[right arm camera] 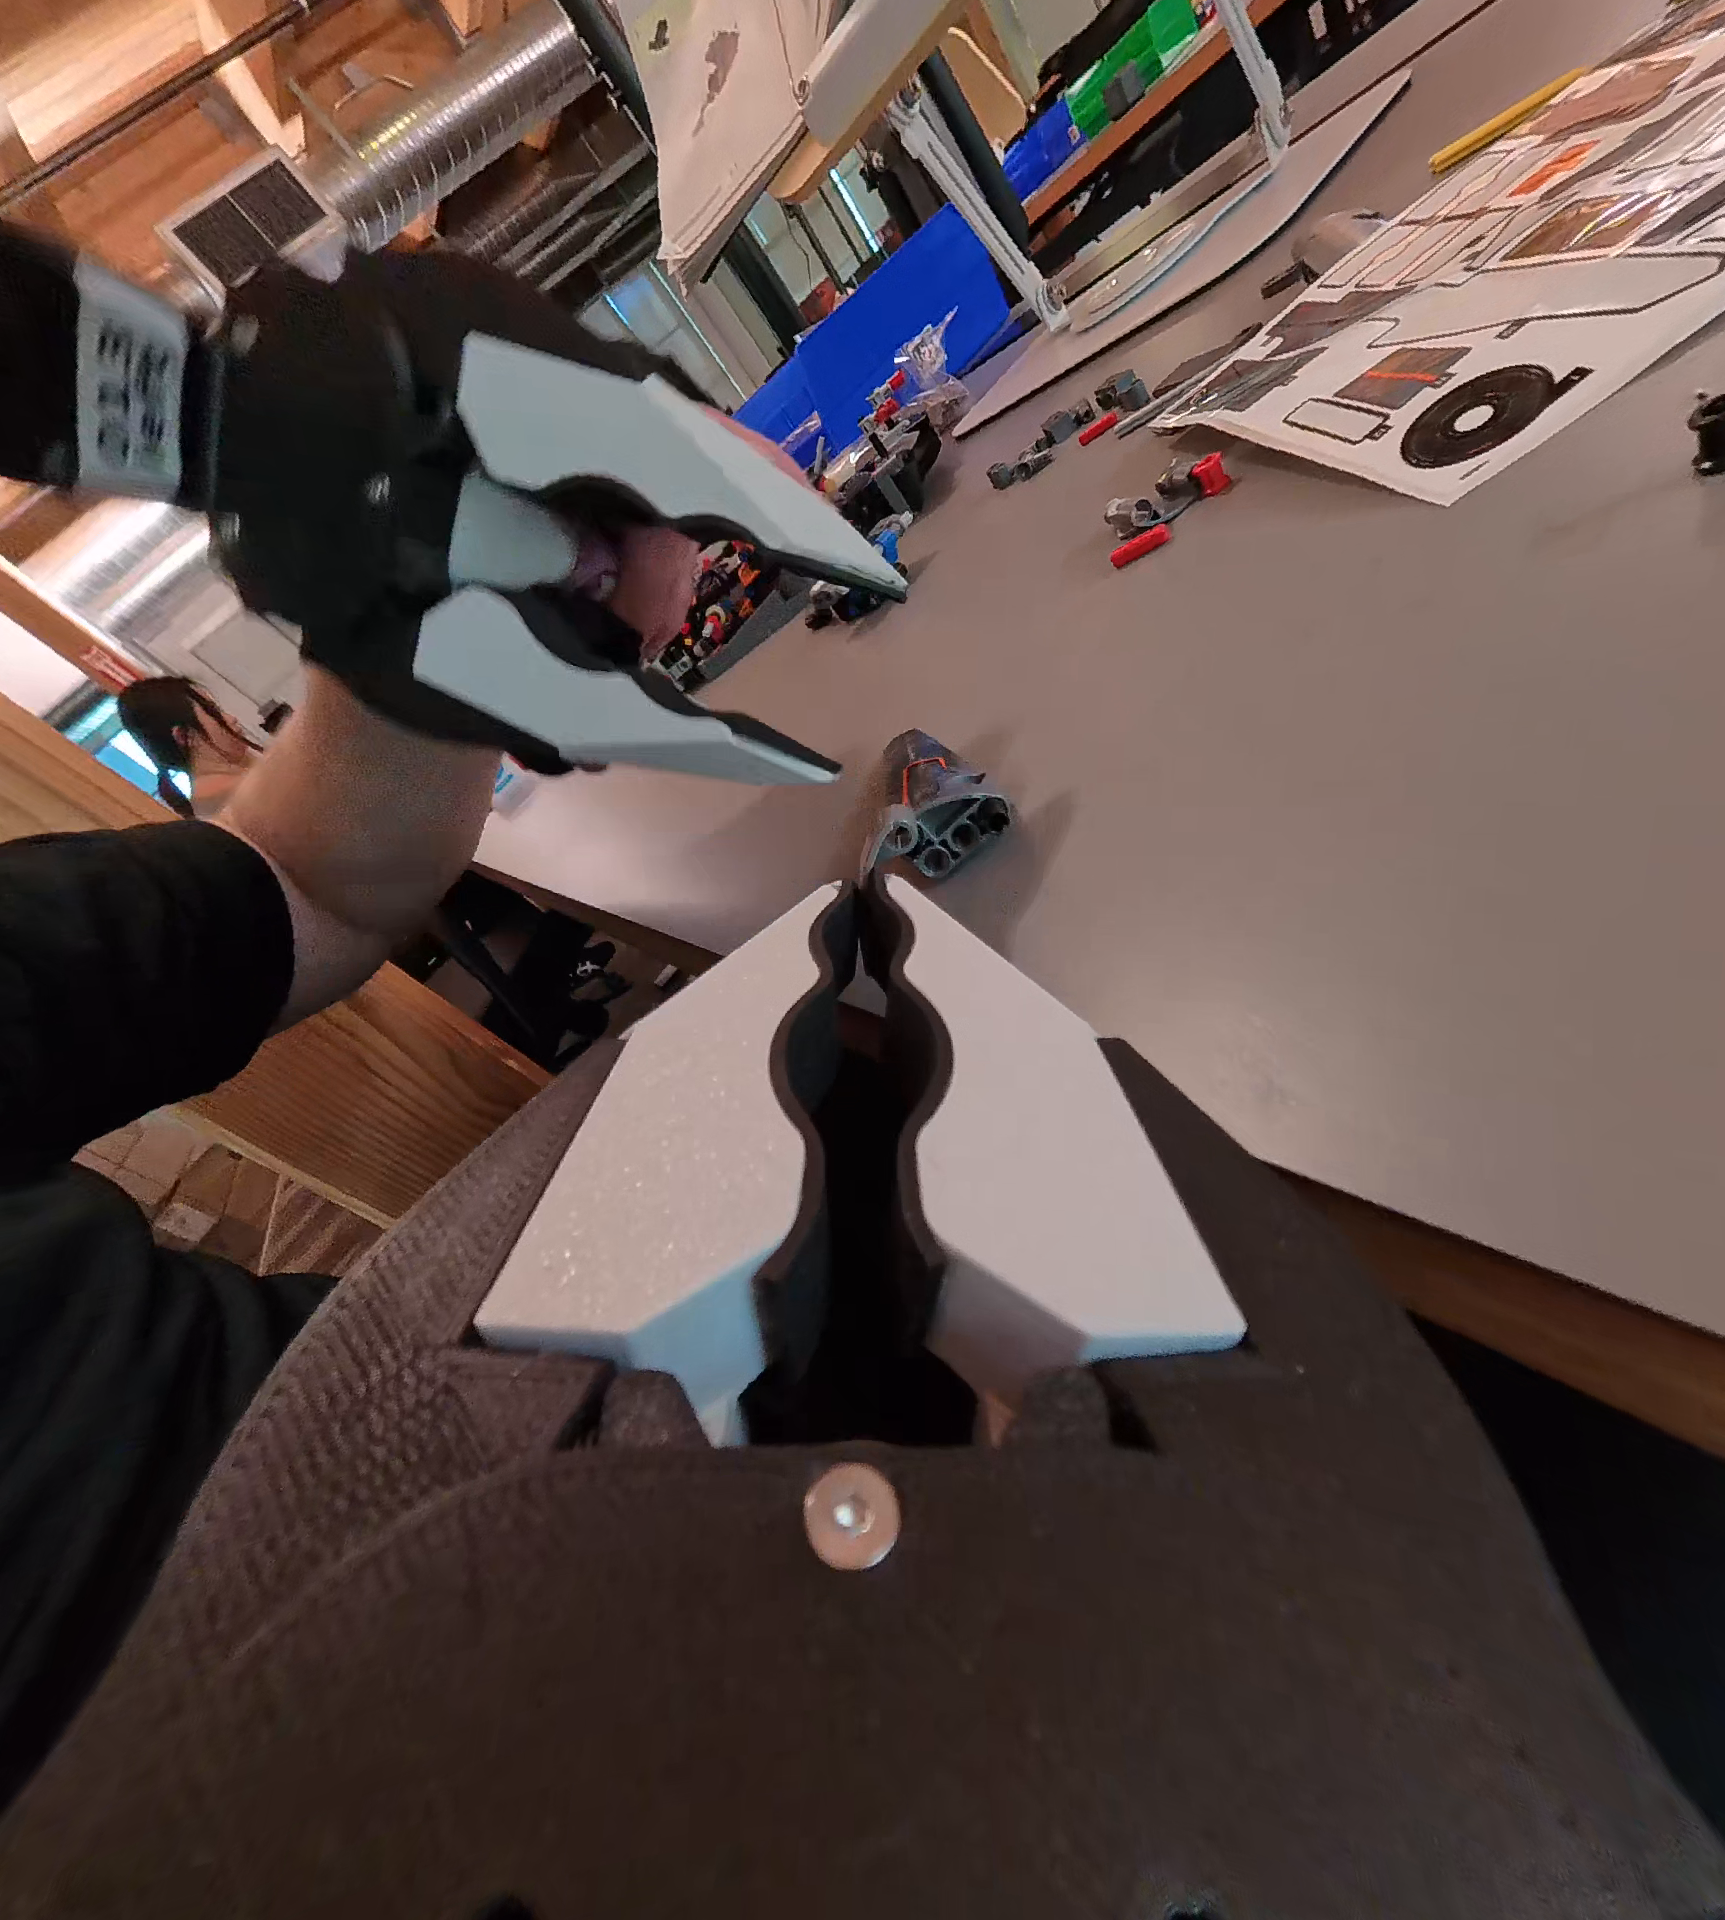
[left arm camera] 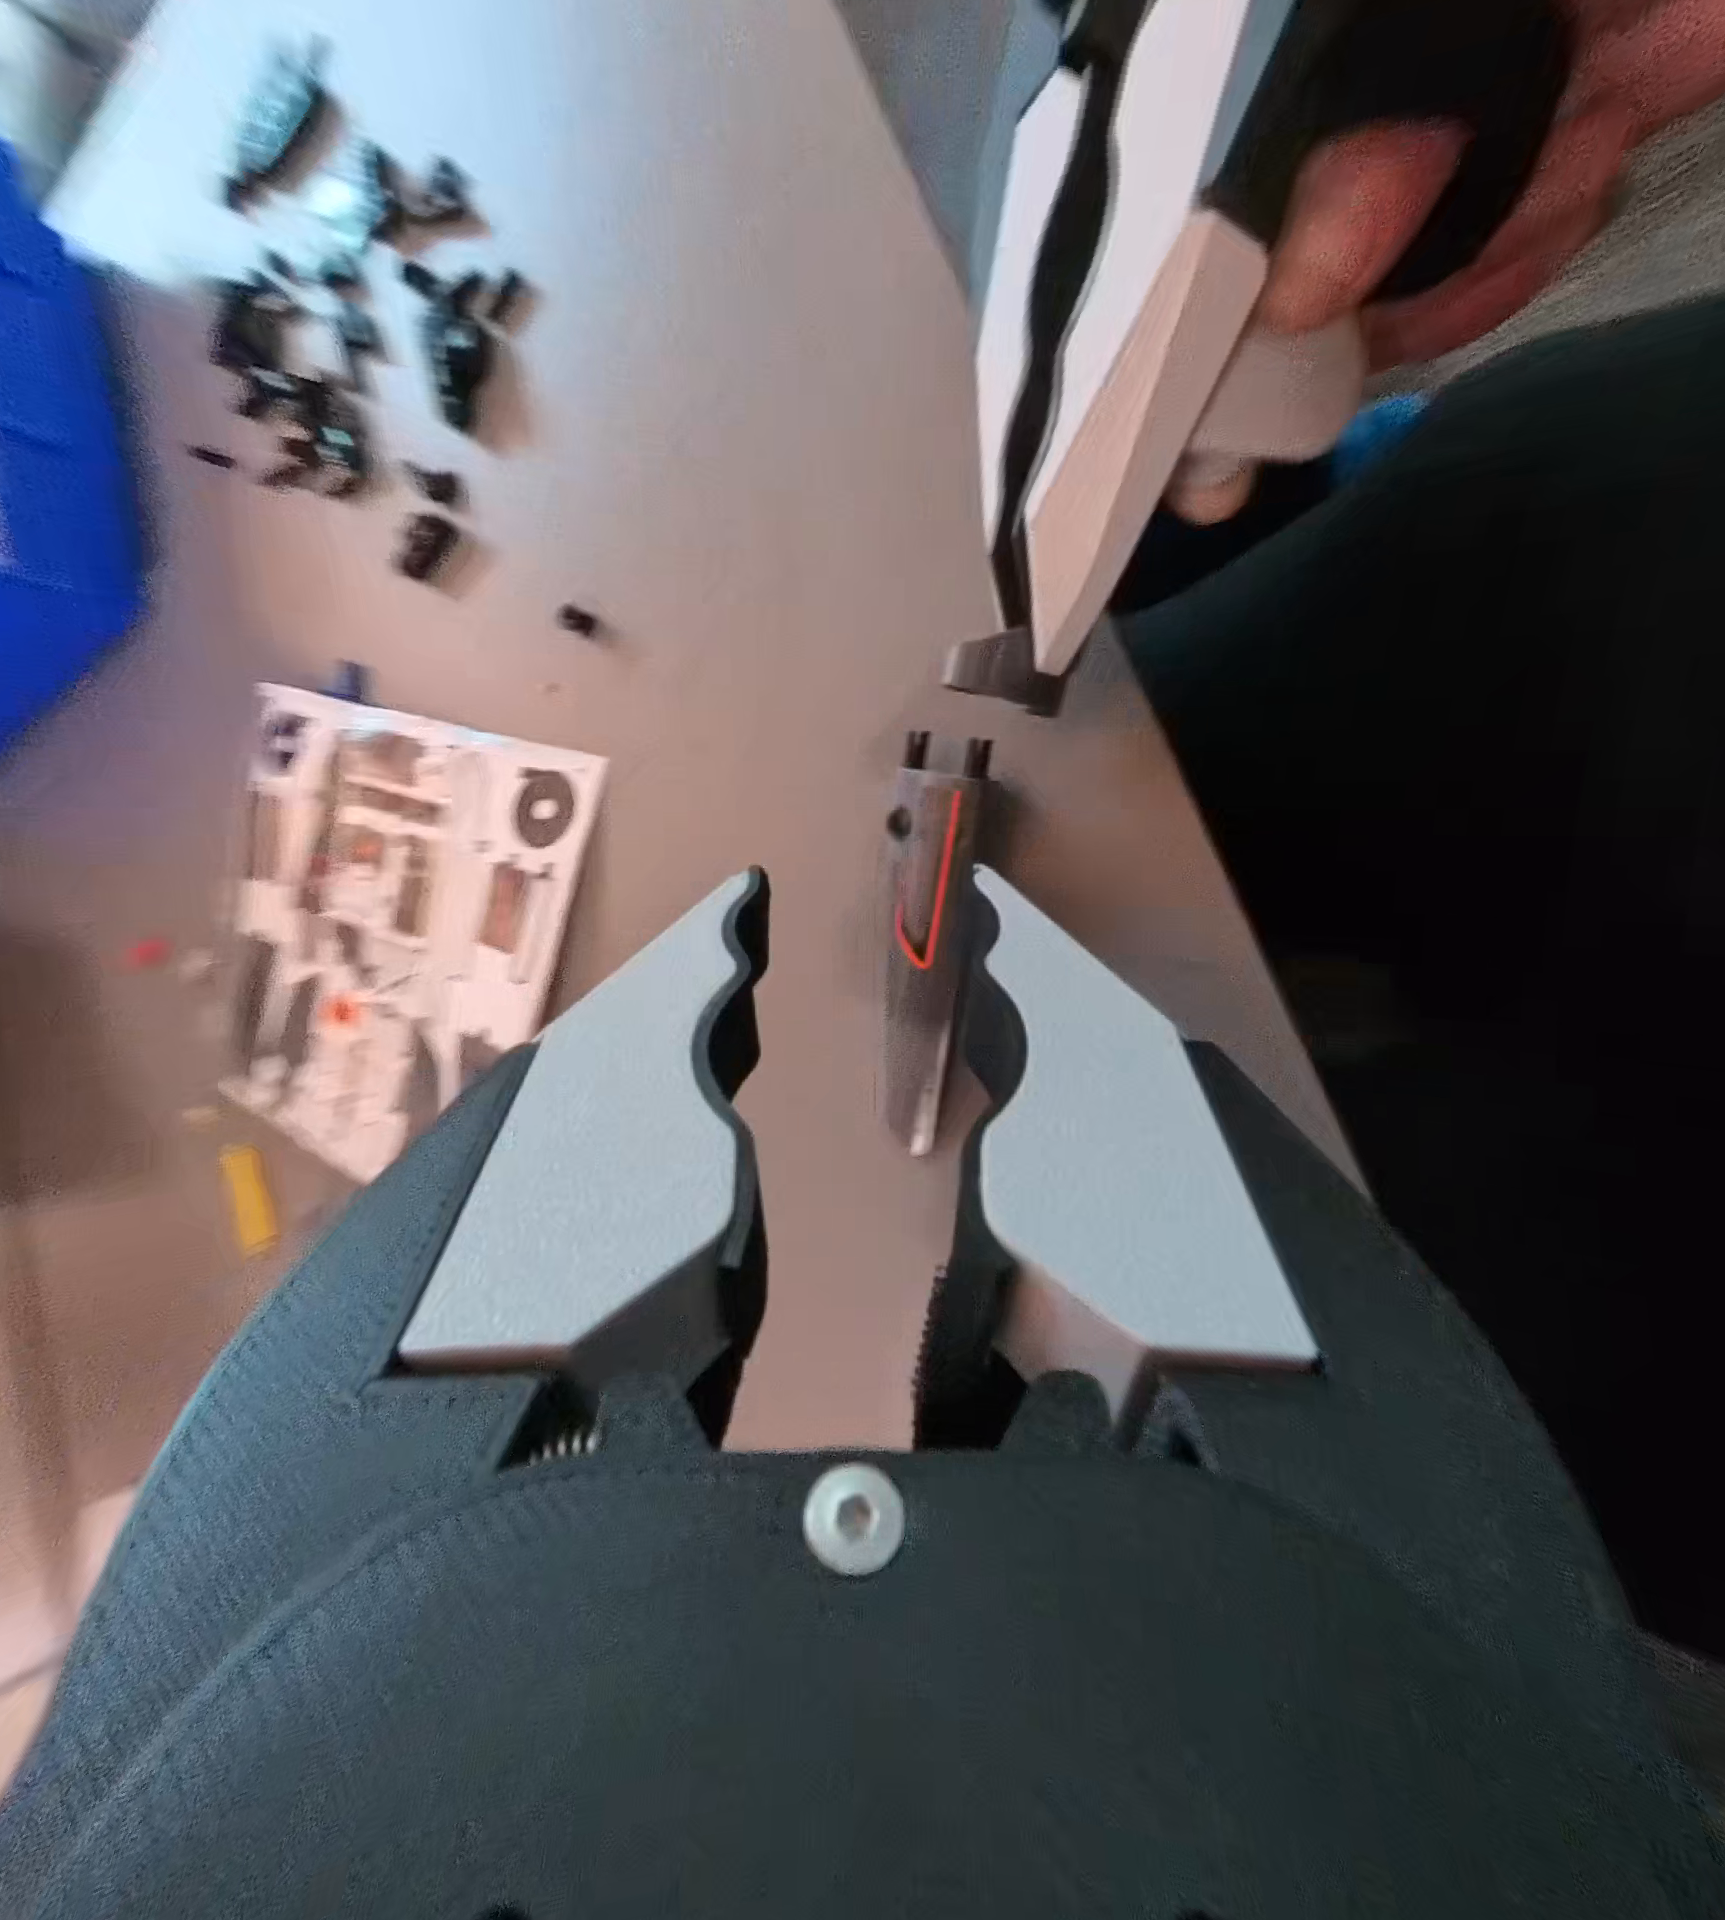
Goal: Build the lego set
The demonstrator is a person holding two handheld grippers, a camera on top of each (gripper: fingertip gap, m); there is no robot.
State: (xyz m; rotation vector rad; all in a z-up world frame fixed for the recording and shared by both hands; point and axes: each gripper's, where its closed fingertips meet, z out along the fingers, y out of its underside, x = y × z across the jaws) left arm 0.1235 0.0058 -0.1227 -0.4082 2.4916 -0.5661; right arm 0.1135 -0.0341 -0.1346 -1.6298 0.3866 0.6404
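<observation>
Lying on the grey bench (left arm camera: pixel 733 436), the grey wedge-shaped lego panel with a red line (left arm camera: pixel 925 935) sits just beside the released left gripper (left arm camera: pixel 868 883) fingers; the right gripper (right arm camera: pixel 863 888) fingers pinch a small dark lego piece (left arm camera: pixel 1003 670).

Black printed tool (left arm camera: pixel 866 894) bodies, white fingers (right arm camera: pixel 692 1174), silver screws (left arm camera: pixel 853 1519), black sleeve (right arm camera: pixel 79 977).
</observation>
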